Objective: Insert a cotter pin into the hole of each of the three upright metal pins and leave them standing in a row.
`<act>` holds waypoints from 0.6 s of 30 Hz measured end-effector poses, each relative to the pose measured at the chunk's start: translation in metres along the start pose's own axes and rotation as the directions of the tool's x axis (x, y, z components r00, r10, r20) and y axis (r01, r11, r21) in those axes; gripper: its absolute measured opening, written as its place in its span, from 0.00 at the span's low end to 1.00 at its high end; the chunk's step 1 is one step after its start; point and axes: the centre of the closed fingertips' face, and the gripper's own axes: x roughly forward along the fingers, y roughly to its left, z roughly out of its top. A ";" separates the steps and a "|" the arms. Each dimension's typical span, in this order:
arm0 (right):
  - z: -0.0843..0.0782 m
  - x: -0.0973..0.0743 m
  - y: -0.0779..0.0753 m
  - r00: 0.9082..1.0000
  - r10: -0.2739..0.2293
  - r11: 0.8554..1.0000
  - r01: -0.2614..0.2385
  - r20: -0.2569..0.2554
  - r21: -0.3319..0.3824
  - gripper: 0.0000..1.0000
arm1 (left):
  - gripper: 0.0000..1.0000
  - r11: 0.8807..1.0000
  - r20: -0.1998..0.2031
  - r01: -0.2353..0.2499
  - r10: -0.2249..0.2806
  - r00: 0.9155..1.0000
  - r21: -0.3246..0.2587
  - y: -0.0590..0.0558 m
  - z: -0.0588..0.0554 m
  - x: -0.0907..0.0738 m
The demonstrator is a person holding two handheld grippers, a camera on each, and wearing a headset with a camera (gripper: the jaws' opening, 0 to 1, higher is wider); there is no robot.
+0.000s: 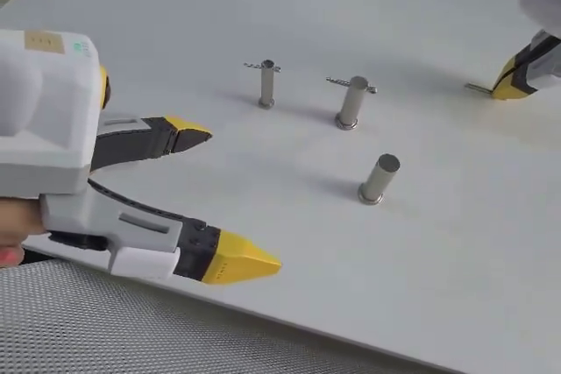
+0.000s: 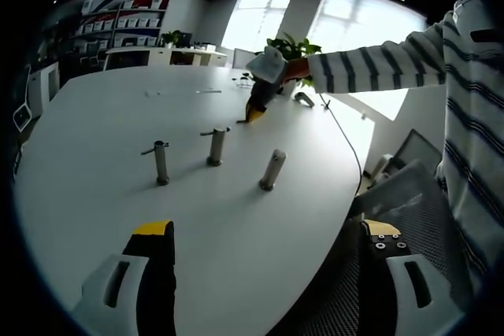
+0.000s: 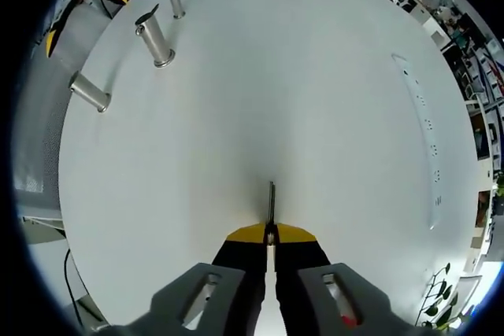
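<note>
Our right tool [image 3: 270, 235] is pressed together on a loose cotter pin [image 3: 271, 194]. The pin's free end sticks straight out past the yellow tips, low over the white surface [image 3: 331, 100]; we cannot tell whether it touches. In the head view this tool sits at the far right edge, well apart from the three upright pins. The far pin [image 1: 267, 85] has a fitted cotter pin [image 1: 259, 66] crossing near its top, and the middle pin [image 1: 351, 102] beside it has a second fitted pin [image 1: 342, 83]. The near pin [image 1: 379, 179] stands bare-topped, set toward us from the other two. Our left tool [image 1: 241, 199] is spread wide and holds nothing. It hovers at the near left edge of the surface with its tips aimed toward the pins, well short of them.
</note>
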 end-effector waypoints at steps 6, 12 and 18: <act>-0.003 -0.010 0.000 1.000 -0.015 1.000 0.015 0.002 0.012 0.00 | 0.94 1.000 -0.005 -0.001 0.001 1.000 0.011 0.012 -0.003 -0.005; -0.001 -0.024 0.000 0.998 -0.038 0.999 0.037 0.040 0.020 0.00 | 0.92 1.000 -0.002 -0.005 0.005 1.000 0.012 0.004 0.003 0.000; 0.011 -0.048 0.000 0.991 -0.087 0.996 0.087 0.105 0.002 0.00 | 0.93 1.000 0.034 -0.018 0.018 0.999 -0.011 0.004 0.013 -0.001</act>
